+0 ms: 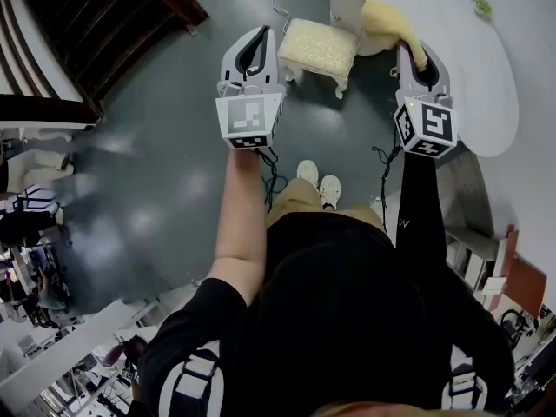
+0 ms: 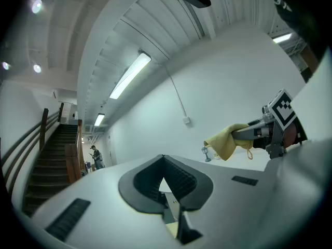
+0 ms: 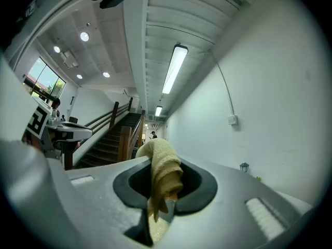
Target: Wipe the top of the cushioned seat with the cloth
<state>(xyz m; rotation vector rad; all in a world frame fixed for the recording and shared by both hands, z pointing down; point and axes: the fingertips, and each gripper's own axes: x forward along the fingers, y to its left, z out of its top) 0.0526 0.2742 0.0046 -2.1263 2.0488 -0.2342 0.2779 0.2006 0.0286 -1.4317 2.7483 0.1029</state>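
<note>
At the far left of the head view a dark wooden staircase (image 1: 95, 24) is seen, rising from a grey-green floor (image 1: 174, 146). The left tool (image 1: 257, 43) is held out over that floor. In the left gripper view its jaws are seen brought together at the tips, and nothing is gripped between them.

Just right of it, between the two tools, the cushioned seat (image 1: 319, 46) is seen standing on the floor ahead of the person's pale shoes (image 1: 318, 179). It is a small low stool: the top is padded with a pale cream-yellow cushion of pebbled texture and is carried on short white curved legs. Nothing is seen lying on the cushion.

Further right the cloth (image 1: 388, 20) is held up by the right tool (image 1: 415, 57). The cloth is yellow and looks like towelling. It is bunched into a thick fold, and in the right gripper view it is seen clamped between the jaws and drooping over them. In the head view it shows beside the seat's right edge, clear of the cushion.

At the far right a white rounded surface (image 1: 491, 76) is seen.
</note>
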